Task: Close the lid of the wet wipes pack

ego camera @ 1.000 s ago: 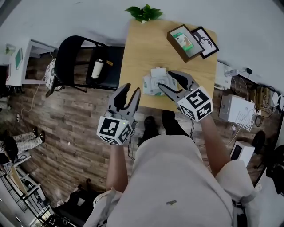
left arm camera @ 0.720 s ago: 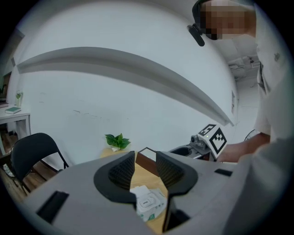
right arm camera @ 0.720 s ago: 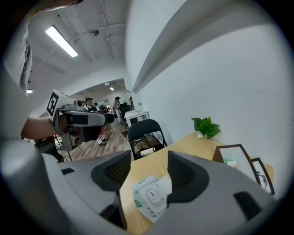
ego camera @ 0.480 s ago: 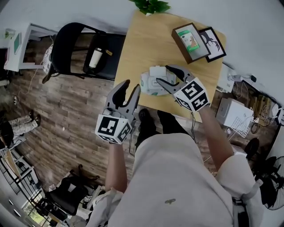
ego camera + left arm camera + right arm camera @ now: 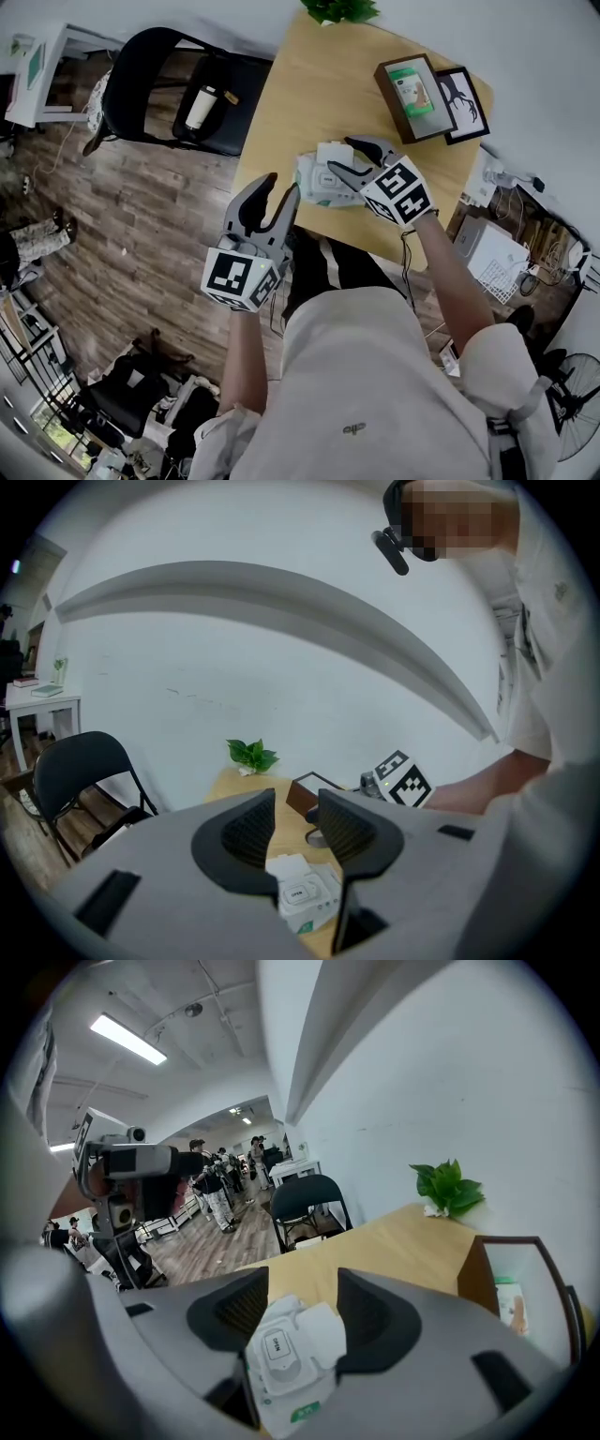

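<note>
Right gripper (image 5: 348, 157), jaws spread, has edged over the wet wipes pack (image 5: 313, 184); lid (image 5: 330, 151) still open, left gripper (image 5: 279, 186) spread, idle.

Looking matt grey plastic on the left gripper (image 5: 278, 189) and right gripper (image 5: 343, 156), ribbed along the inner pads. Shining as glossy film, with a smooth white plastic lid (image 5: 322, 1335), on the wet wipes pack (image 5: 317, 183) under the right gripper's tips. Showing smooth pale wood on the table (image 5: 281, 84) beneath.

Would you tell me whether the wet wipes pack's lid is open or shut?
Open: the lid lies flipped back beside the opening of the wet wipes pack, not covering it.
</note>
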A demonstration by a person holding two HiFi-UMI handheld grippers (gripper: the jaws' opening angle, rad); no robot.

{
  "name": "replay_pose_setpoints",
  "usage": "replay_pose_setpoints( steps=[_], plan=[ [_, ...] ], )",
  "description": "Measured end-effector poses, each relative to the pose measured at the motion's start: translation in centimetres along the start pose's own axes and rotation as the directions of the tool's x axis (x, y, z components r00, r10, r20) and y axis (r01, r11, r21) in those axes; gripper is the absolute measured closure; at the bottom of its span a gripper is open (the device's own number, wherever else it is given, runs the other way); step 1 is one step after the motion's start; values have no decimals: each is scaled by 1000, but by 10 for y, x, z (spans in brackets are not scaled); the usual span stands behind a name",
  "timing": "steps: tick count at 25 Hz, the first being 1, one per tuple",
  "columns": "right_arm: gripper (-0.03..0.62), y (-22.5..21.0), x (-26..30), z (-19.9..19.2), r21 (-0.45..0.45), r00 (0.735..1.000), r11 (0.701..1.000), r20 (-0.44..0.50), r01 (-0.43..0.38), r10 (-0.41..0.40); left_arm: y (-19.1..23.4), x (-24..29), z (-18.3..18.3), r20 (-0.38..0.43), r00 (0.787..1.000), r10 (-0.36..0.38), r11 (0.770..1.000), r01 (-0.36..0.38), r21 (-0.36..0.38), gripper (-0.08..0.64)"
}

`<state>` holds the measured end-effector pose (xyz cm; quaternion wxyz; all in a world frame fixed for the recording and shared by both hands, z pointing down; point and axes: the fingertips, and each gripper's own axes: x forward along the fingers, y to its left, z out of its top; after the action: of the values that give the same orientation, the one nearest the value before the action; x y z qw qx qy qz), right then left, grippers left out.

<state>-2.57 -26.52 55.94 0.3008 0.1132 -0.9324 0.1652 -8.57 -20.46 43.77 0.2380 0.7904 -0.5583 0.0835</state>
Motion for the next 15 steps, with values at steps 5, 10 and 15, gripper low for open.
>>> replay_pose_setpoints(
  steps=[5,10,15],
  plan=[
    [367,-10,18,-16,9,998,1000,-49,-25,26,3,1,-11,-13,1000,23,999,-24,-31,437],
    [371,-19,34,-32,24,996,999,-84,-39,41,8,2,-14,-15,999,45,998,-45,-35,437],
    [380,-26,48,-48,39,992,998,-115,-46,50,13,1,-25,-27,998,65,996,-67,-55,437]
  ],
)
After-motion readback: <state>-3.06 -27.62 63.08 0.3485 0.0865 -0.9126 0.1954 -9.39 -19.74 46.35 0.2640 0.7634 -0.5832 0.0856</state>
